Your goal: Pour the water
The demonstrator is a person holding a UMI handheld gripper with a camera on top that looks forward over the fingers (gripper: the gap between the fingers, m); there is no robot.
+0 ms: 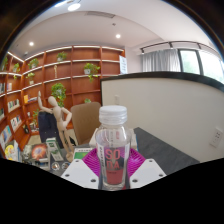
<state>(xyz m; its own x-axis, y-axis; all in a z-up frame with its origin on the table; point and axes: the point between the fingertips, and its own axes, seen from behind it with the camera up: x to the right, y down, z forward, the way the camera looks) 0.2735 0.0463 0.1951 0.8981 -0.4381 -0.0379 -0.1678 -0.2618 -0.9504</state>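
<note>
A clear plastic bottle [113, 142] with a white cap and a pink label stands upright between my gripper's [113, 168] two fingers. Both pink pads [92, 160] press against its sides, so the gripper is shut on the bottle. The bottle's lower part holds a reddish tint behind the label. Its base is hidden below the fingers. No cup or other vessel shows near the bottle.
A dark grey table [165, 150] runs off to the right beyond the fingers. A white partition wall [175, 110] stands behind it. To the left are wooden shelves [60, 75] with plants, a wooden chair [85, 120], and small items [40, 150] on the table.
</note>
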